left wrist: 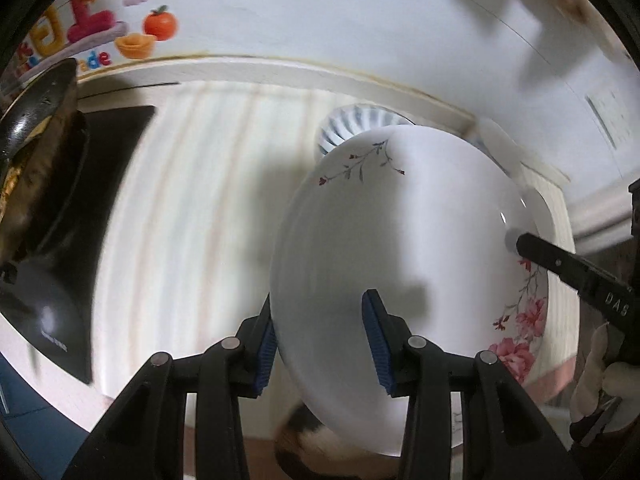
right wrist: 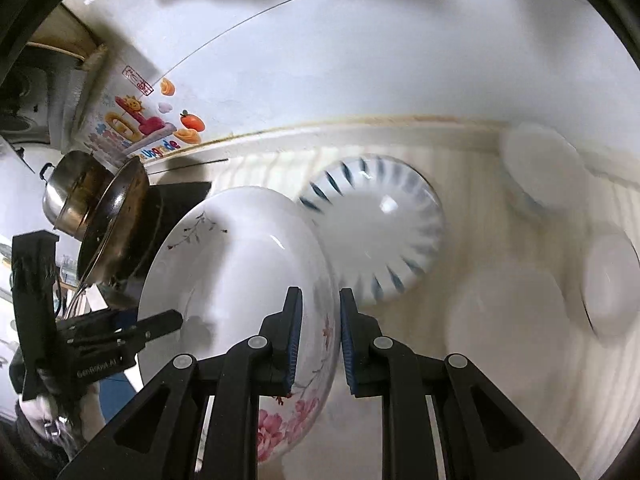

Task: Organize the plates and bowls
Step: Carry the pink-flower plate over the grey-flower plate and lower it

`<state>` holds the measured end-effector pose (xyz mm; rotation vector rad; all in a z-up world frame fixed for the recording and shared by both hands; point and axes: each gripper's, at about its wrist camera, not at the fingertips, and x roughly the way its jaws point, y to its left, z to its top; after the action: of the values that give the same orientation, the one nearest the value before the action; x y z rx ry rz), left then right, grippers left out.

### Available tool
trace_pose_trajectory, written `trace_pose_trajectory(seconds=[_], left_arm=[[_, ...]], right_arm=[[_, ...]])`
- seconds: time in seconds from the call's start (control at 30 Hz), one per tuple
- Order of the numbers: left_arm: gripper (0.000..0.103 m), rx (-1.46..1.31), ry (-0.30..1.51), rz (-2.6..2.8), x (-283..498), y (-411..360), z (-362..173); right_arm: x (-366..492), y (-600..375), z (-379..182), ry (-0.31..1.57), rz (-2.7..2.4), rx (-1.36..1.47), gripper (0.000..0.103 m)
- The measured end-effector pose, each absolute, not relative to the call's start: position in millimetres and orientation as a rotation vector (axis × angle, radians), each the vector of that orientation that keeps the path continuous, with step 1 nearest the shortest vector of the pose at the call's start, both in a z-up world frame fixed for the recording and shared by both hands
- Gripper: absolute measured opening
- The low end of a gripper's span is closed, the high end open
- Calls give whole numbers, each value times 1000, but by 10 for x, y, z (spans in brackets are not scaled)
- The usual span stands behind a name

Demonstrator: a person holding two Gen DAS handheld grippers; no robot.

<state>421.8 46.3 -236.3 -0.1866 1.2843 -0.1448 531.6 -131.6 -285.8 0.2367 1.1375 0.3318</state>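
Note:
A wide white dish with pink flowers (left wrist: pixel 400 220) hangs tilted above the counter, held from both sides. My left gripper (left wrist: pixel 320 320) is shut on its near rim, one blue pad inside the dish and one outside. On the opposite rim (right wrist: pixel 240 260) my right gripper (right wrist: pixel 320 316) is shut, the flowered edge between its pads. Each gripper shows in the other's view: the right one (left wrist: pixel 524 246) at the dish's far edge, the left one (right wrist: pixel 168 320) at its left edge. A blue-striped bowl (right wrist: pixel 380 232) sits on the counter behind the dish, partly hidden in the left wrist view (left wrist: pixel 360 120).
White bowls (right wrist: pixel 540 168) (right wrist: pixel 612 280) stand blurred at the right of the striped counter mat. At the left are a black stove top (left wrist: pixel 100 180) with a dark pan (left wrist: pixel 36 128) and a steel pot (right wrist: pixel 76 192). The wall with a sticker (left wrist: pixel 92 20) closes the back.

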Motion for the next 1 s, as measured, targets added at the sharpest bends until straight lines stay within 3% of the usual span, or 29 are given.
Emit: trace_pose_trajectory(seconds=[0.37,0.67,1.0], left_arm=[[38,-59,1422,-221,3713,-217,-2770],[38,26,1503,-234,3655,-522,-3127],[38,110,1510,-224,3600,-742,-3210]], right_arm=[[4185,-2080,-3206,1206,240,318,20],[3996,-2358,-3731,1273,174,377,20],[4052,-2520,-3944,1297,143,389,20]])
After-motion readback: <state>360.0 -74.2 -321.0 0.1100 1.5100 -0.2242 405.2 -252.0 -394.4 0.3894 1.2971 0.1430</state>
